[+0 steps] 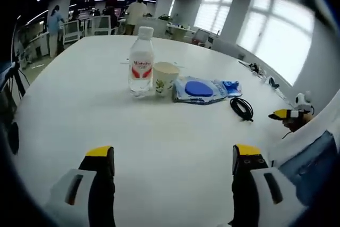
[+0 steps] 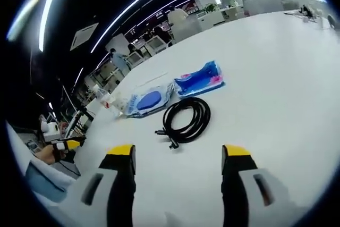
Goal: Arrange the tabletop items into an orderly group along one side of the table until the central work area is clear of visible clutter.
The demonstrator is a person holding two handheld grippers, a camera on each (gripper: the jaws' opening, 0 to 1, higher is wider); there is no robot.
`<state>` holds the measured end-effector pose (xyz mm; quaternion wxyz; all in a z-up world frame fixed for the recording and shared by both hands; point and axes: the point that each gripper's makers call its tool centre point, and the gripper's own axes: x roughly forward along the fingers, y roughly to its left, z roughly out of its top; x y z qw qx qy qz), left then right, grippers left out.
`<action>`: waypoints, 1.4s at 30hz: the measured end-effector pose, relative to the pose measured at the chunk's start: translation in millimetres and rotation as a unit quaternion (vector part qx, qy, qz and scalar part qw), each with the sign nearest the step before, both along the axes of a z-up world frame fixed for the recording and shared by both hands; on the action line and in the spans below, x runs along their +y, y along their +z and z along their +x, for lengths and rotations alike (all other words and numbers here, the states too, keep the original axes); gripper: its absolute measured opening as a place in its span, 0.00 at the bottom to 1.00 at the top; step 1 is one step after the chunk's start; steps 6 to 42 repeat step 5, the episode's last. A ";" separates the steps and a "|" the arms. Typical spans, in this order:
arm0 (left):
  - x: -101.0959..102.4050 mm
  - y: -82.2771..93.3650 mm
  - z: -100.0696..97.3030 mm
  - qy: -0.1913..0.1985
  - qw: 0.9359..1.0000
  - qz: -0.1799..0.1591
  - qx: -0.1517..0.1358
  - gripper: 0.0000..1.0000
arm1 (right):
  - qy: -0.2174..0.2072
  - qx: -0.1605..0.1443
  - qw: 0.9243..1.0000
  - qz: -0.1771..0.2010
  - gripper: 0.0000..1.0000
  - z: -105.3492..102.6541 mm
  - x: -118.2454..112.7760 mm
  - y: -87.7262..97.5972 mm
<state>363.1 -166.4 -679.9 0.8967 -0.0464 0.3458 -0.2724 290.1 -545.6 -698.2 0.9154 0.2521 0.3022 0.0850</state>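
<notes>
1. On the white table [image 1: 79, 110], left gripper view: a water bottle [image 1: 141, 62], a paper cup [image 1: 166, 78] touching it, then a blue wipes pack [image 1: 201, 90], all in a row.
2. Just right of that pack sits a coiled black cable [image 1: 241, 108].
3. Right gripper view has the cable [image 2: 186, 119] closest, with the wipes pack [image 2: 149, 101] and a second blue packet [image 2: 199, 80] behind it.
4. Left gripper [image 1: 172, 160] jaws are spread wide, holding nothing.
5. Right gripper [image 2: 178, 159] is the same, wide apart and empty, hovering near the cable.

Bottle [image 1: 141, 62] left of cup [image 1: 165, 78], wipes pack [image 1: 200, 90] right, cable [image 1: 241, 108] beyond
</notes>
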 end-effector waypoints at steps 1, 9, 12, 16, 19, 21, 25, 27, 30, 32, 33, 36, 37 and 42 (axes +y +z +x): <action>-0.5 1.7 -1.2 0.001 1.000 -0.004 0.000 0.95 | -0.002 -0.002 1.000 0.009 0.64 0.4 1.3 0.9; -2.9 3.0 -7.9 -0.003 1.000 -0.014 0.003 0.94 | -0.006 -0.001 1.000 0.020 0.64 -0.3 4.2 0.1; -2.9 3.0 -7.9 -0.003 1.000 -0.014 0.003 0.94 | -0.006 -0.001 1.000 0.020 0.64 -0.3 4.2 0.1; -2.9 3.0 -7.9 -0.003 1.000 -0.014 0.003 0.94 | -0.006 -0.001 1.000 0.020 0.64 -0.3 4.2 0.1; -2.9 3.0 -7.9 -0.003 1.000 -0.014 0.003 0.94 | -0.006 -0.001 1.000 0.020 0.64 -0.3 4.2 0.1; -2.9 3.0 -7.9 -0.003 1.000 -0.014 0.003 0.94 | -0.006 -0.001 1.000 0.020 0.64 -0.3 4.2 0.1; -2.9 3.0 -7.9 -0.003 1.000 -0.014 0.003 0.94 | -0.006 -0.001 1.000 0.020 0.64 -0.3 4.2 0.1; -2.9 3.0 -7.9 -0.003 1.000 -0.014 0.003 0.94 | -0.006 -0.001 1.000 0.020 0.64 -0.3 4.2 0.1; -2.9 3.0 -7.9 -0.003 1.000 -0.014 0.003 0.94 | -0.006 -0.001 1.000 0.020 0.64 -0.3 4.2 0.1; -2.9 3.0 -7.9 -0.003 1.000 -0.014 0.003 0.94 | -0.006 -0.001 1.000 0.020 0.64 -0.3 4.2 0.1; -2.9 3.0 -7.9 -0.003 1.000 -0.014 0.003 0.94 | -0.006 -0.001 1.000 0.020 0.64 -0.3 4.2 0.1; -2.9 3.0 -7.9 -0.003 1.000 -0.014 0.003 0.94 | -0.006 -0.001 1.000 0.020 0.64 -0.3 4.2 0.1; -2.9 3.0 -7.9 -0.003 1.000 -0.014 0.003 0.94 | -0.006 -0.001 1.000 0.020 0.64 -0.3 4.2 0.1; -2.9 3.0 -7.9 -0.003 1.000 -0.014 0.003 0.94 | -0.006 -0.001 1.000 0.020 0.64 -0.3 4.2 0.1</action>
